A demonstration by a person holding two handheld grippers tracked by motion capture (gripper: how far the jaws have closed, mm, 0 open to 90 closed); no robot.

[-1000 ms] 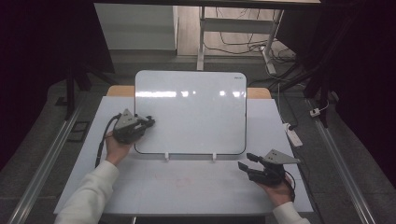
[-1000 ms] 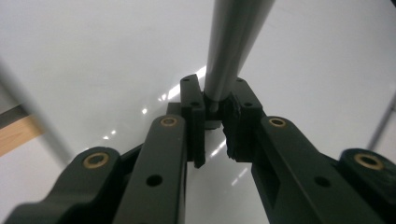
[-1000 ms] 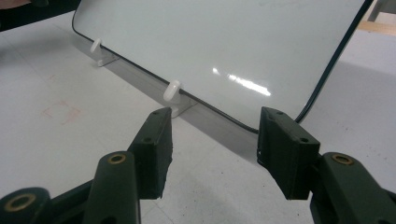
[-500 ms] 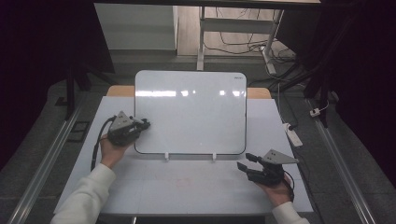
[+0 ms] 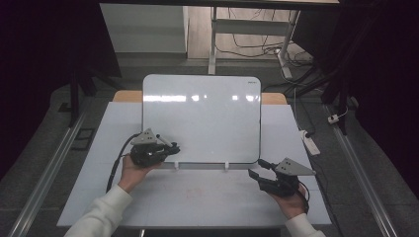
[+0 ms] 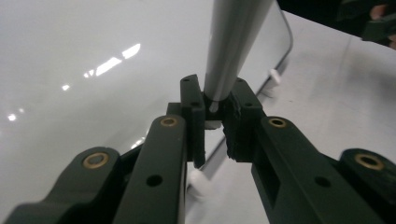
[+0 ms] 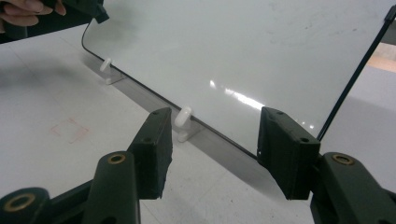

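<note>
A blank whiteboard (image 5: 201, 118) stands tilted back on the white table (image 5: 197, 197), propped by two small white clips (image 5: 226, 165). My left gripper (image 5: 170, 147) is at the board's lower left corner, shut on a grey marker (image 6: 233, 42) that points out past the jaws over the board's surface (image 6: 70, 70). My right gripper (image 5: 256, 169) rests near the board's lower right corner. Its jaws stand open with nothing between them (image 7: 212, 140), and they face the board's bottom edge and one clip (image 7: 183, 122).
A faint red square mark (image 7: 69, 129) lies on the table in front of the board. A white power strip (image 5: 310, 143) lies off the table's right edge. Metal rails (image 5: 49, 168) run along both sides. The person's left hand (image 7: 28, 14) shows far off.
The left hand with the marker has moved right and toward the near edge, from beside the board's left edge to its lower left corner. The right gripper has kept still.
</note>
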